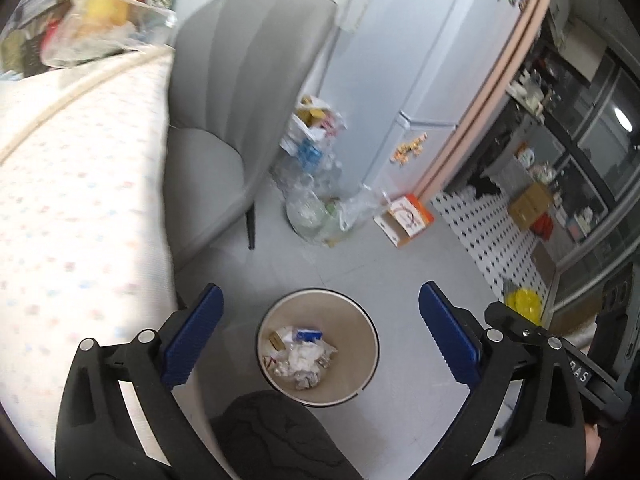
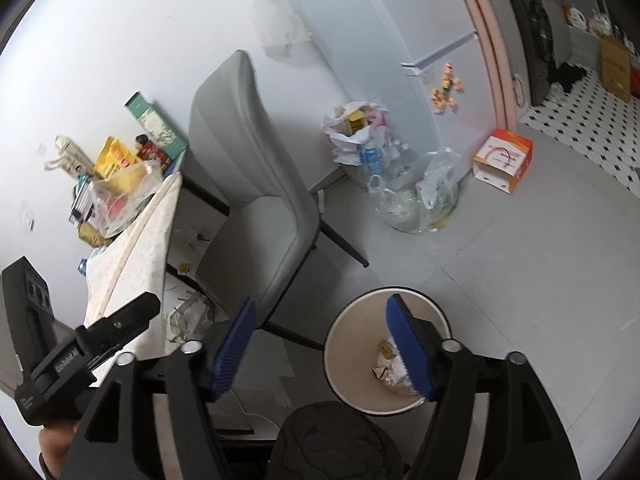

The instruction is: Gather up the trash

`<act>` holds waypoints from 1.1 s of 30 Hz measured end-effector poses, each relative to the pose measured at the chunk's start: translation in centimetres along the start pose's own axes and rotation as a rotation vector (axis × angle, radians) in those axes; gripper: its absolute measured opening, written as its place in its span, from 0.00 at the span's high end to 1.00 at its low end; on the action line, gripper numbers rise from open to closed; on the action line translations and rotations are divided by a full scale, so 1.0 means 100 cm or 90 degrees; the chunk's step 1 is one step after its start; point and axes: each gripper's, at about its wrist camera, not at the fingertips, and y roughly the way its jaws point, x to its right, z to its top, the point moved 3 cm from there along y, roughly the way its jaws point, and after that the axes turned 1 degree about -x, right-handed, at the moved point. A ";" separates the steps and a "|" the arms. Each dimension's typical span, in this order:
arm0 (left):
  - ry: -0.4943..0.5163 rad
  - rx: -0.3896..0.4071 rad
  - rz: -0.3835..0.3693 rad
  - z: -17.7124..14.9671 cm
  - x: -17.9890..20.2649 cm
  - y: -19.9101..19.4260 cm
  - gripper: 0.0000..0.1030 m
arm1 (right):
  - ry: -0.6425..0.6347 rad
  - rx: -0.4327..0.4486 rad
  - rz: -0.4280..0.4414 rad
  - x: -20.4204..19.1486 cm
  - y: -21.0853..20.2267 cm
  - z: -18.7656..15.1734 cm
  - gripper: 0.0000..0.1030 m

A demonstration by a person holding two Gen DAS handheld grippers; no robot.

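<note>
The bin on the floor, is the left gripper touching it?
Apart. In the left wrist view the left gripper hangs open above the bin; its blue fingers sit wide of the rim, holding nothing.

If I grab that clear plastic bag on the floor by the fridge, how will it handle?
The bag looks thin and crumpled, so probably floppy, sagging around the fingers. It seems loosely filled, so likely light for its bulk. Its mouth seems open, so contents may spill if tipped.

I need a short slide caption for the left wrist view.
Open left claw above a waste bin holding crumpled trash.
</note>
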 end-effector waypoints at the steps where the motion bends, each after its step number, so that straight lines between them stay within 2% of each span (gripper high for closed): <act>1: -0.005 0.007 0.002 0.002 -0.006 -0.007 0.06 | -0.005 0.009 -0.001 -0.007 -0.002 0.001 0.15; 2: -0.010 0.014 0.004 0.004 -0.010 -0.012 0.06 | -0.010 0.017 0.001 -0.015 -0.004 0.002 0.10; 4: -0.022 0.033 0.008 0.006 -0.023 -0.027 0.06 | -0.020 0.026 0.001 -0.028 -0.007 0.002 0.07; 10: -0.049 0.074 0.019 0.008 -0.053 -0.064 0.06 | -0.056 0.024 -0.009 -0.062 -0.013 -0.001 0.07; 19: -0.071 0.116 0.019 0.005 -0.079 -0.108 0.06 | -0.112 0.036 -0.032 -0.104 -0.033 -0.008 0.08; 28: -0.072 0.175 0.028 -0.002 -0.096 -0.161 0.06 | -0.161 0.078 -0.043 -0.145 -0.061 -0.014 0.08; 33: -0.071 0.199 0.055 -0.008 -0.104 -0.189 0.06 | -0.188 0.101 -0.045 -0.167 -0.078 -0.020 0.08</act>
